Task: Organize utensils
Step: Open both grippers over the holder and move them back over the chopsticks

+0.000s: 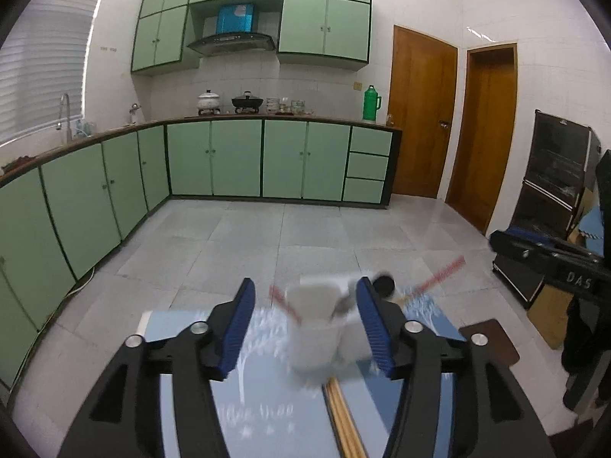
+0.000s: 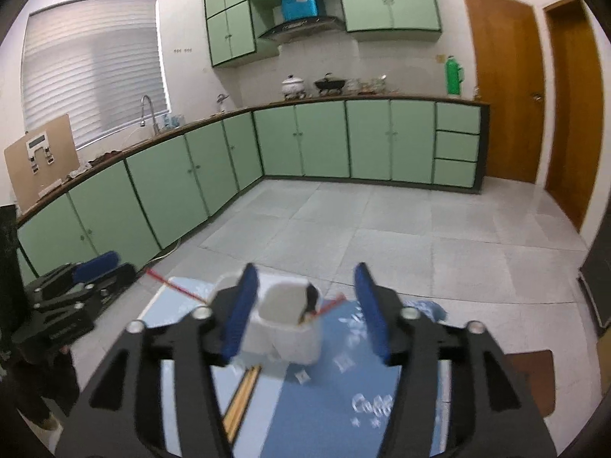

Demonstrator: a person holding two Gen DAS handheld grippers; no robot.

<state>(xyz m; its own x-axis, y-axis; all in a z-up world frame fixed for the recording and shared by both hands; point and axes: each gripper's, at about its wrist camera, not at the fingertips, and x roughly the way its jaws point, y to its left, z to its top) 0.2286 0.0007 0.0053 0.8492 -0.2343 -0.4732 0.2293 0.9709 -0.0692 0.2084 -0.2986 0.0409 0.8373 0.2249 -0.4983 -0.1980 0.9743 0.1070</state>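
On the blue-topped worktop (image 2: pixel 324 412) ahead of me stands the white holder (image 2: pixel 284 328), a dark-handled utensil (image 2: pixel 311 299) already in it, red-striped sticks (image 1: pixel 439 274) lying just behind and wooden chopsticks (image 1: pixel 345 420) flat in front. My left hand-held gripper (image 1: pixel 305 324) and right hand-held gripper (image 2: pixel 305 313) both have their jaws apart, holding nothing. I judge I am between picks; next I should lower one onto the chopsticks and close across them.
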